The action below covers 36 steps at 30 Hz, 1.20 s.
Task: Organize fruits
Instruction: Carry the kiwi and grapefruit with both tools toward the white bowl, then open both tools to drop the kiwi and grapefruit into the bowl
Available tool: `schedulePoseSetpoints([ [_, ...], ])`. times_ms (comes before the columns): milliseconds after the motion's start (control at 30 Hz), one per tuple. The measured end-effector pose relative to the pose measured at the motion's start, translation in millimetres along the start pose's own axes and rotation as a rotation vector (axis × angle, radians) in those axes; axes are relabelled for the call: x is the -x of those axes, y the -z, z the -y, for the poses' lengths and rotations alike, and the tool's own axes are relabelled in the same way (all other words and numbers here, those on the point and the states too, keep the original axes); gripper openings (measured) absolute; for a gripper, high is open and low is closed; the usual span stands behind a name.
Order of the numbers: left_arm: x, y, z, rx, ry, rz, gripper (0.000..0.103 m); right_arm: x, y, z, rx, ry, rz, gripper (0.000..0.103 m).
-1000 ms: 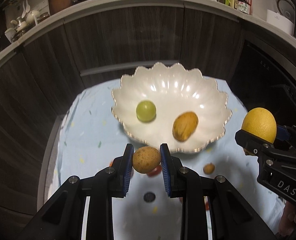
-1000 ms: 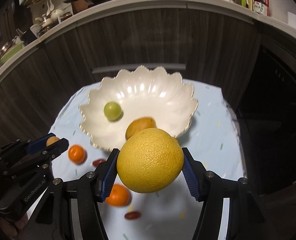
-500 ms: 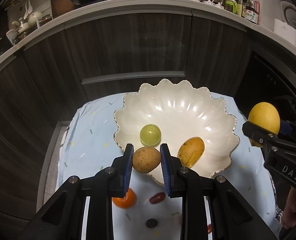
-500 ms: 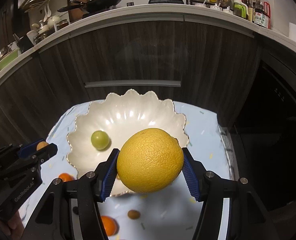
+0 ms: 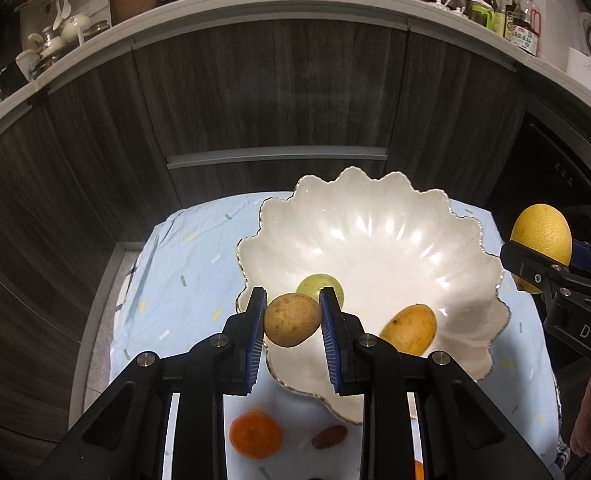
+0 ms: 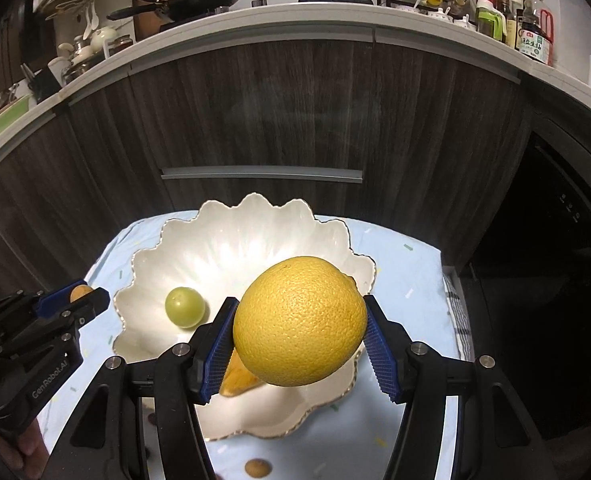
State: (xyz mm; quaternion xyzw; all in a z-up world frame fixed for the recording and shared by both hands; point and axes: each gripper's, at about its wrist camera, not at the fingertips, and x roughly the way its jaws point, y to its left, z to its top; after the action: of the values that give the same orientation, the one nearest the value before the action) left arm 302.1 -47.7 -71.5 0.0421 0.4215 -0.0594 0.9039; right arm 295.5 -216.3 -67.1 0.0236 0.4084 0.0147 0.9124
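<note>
A white glossy scalloped ceramic bowl (image 5: 375, 240) sits on a pale blue speckled cloth (image 5: 183, 264). The left gripper (image 5: 292, 322) is clamped narrowly on a small round tan-brown speckled fruit (image 5: 291, 319), held above the bowl's near-left rim. The right gripper (image 6: 299, 336) stands about half open, its blue pads pressed on a large yellow dimpled citrus (image 6: 300, 320) over the bowl's near side. Inside the bowl lie a small green round fruit (image 6: 184, 306) and a yellow-orange oval mango (image 5: 409, 328). An orange mandarin (image 5: 255, 434) lies on the cloth just before the bowl.

One bowl (image 5: 375, 240), two grippers — left (image 5: 291, 320), right (image 6: 299, 320) — each holding one fruit.
</note>
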Motion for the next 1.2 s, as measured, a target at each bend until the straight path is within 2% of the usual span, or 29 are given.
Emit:
schedulePoseSetpoints([
  [467, -41.1, 7.3, 6.0, -0.008, 0.001, -0.067, 0.027, -37.6, 4.0, 9.2, -0.012, 0.021, -0.066, 0.061],
  [667, -46.3, 9.3, 7.7, -0.018, -0.013, -0.066, 0.028, -44.1, 5.7, 10.8, -0.016, 0.024, -0.081, 0.061],
  [700, -46.4, 9.6, 7.6, -0.017, -0.012, -0.066, 0.03, -45.1, 5.9, 10.3, -0.013, 0.023, -0.084, 0.061],
  [767, -46.9, 9.9, 7.7, -0.018, -0.017, -0.063, 0.043, -46.9, 6.9, 8.8, -0.007, 0.017, -0.092, 0.061],
  [900, -49.4, 11.4, 7.2, -0.021, -0.025, -0.069, 0.05, -49.7, 8.9, 8.6, -0.01, 0.021, -0.105, 0.062],
  [967, -48.7, 12.0, 6.3, -0.019, -0.028, -0.069, 0.058, -47.2, 8.2, 9.5, -0.012, 0.031, -0.087, 0.068],
  [1000, -47.7, 12.1, 6.0, -0.017, -0.028, -0.066, 0.06, -43.1, 6.4, 9.5, -0.007, 0.049, -0.067, 0.075],
  [1067, -45.7, 11.7, 5.3, -0.015, -0.028, -0.062, 0.065, -37.4, 3.9, 8.3, 0.002, 0.07, -0.042, 0.08],
  [1200, -38.8, 8.1, 3.3, -0.001, -0.039, -0.044, 0.073, -28.2, -2.3, 6.3, 0.018, 0.087, -0.012, 0.08],
])
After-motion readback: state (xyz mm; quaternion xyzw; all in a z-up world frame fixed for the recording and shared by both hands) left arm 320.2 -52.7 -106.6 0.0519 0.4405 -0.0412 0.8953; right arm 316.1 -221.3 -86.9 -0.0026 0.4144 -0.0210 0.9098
